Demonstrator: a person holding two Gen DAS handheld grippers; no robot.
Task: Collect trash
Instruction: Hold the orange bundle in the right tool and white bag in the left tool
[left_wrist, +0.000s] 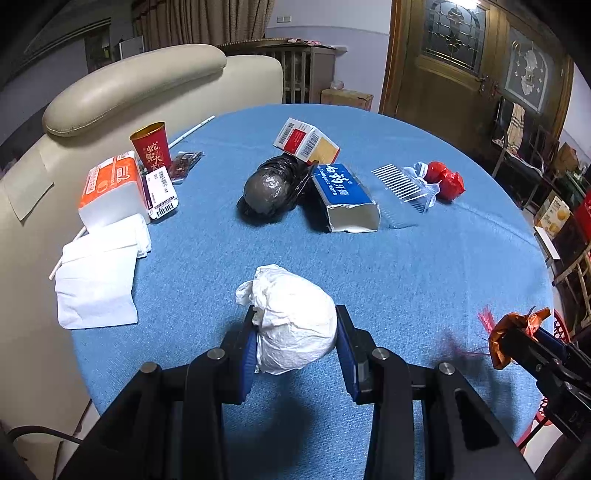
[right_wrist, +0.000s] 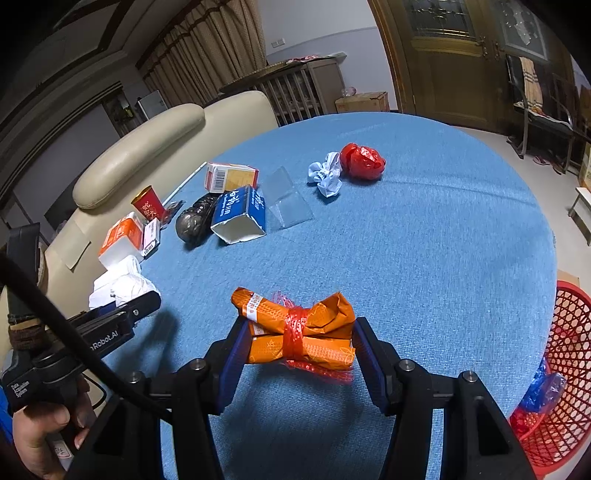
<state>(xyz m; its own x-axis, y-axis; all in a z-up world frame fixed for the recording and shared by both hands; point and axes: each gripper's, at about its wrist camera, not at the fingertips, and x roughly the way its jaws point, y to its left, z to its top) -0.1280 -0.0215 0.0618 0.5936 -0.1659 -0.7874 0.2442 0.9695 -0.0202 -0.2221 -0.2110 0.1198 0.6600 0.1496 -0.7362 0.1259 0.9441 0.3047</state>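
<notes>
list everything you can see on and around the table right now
white plastic wad: 1, white, between left tongs
orange wrapper bundle: 1, orange with red tie, between right tongs
toothpaste box: 1, blue, table centre
black bag: 1, black, left of toothpaste box
small carton: 1, red and tan, behind black bag
red bag: 1, far right
paper cup: 1, red, far left
tissue pack: 1, orange-white, left edge
basket: 1, red, beside table
left tongs: 1, black
right tongs: 1, black
</notes>
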